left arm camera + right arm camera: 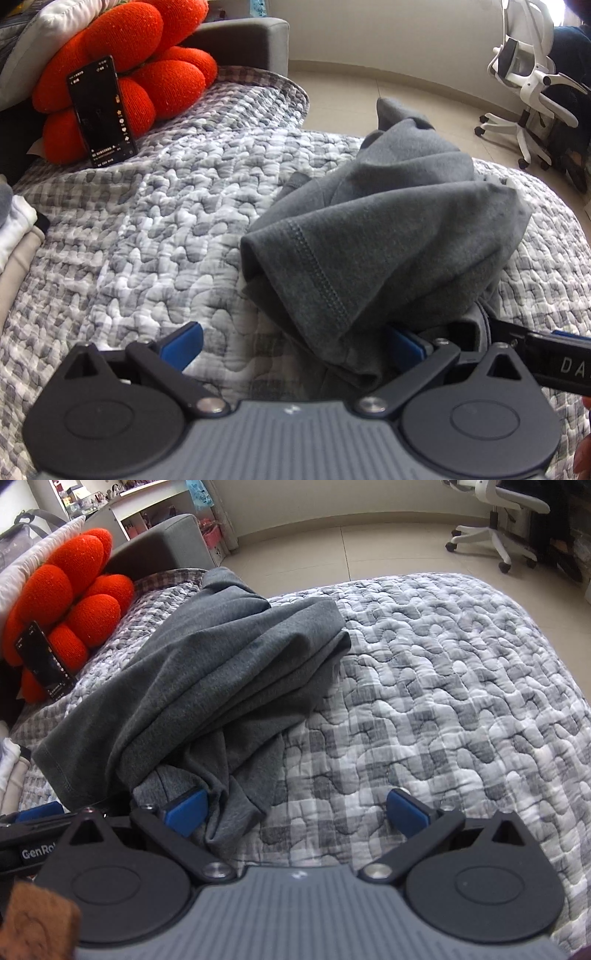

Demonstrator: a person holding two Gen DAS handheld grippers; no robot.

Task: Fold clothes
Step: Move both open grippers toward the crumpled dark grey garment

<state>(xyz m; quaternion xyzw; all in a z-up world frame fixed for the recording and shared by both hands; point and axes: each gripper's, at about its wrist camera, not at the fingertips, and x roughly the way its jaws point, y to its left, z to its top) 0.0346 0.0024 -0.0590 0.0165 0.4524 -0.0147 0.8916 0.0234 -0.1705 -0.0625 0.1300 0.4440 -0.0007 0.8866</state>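
Note:
A dark grey garment lies crumpled in a heap on the quilted grey-and-white bedspread. In the left wrist view its hemmed edge drapes over the right side of my left gripper, whose blue pads stand wide apart, open. The right wrist view shows the same garment spread up and to the left, with a loose end lying beside the left pad of my right gripper. That gripper is open too, over bare quilt. The other gripper's body shows at the lower left.
An orange flower-shaped cushion with a black phone leaning on it sits at the bed's far left. Folded light clothes lie at the left edge. A white office chair stands on the tiled floor beyond the bed.

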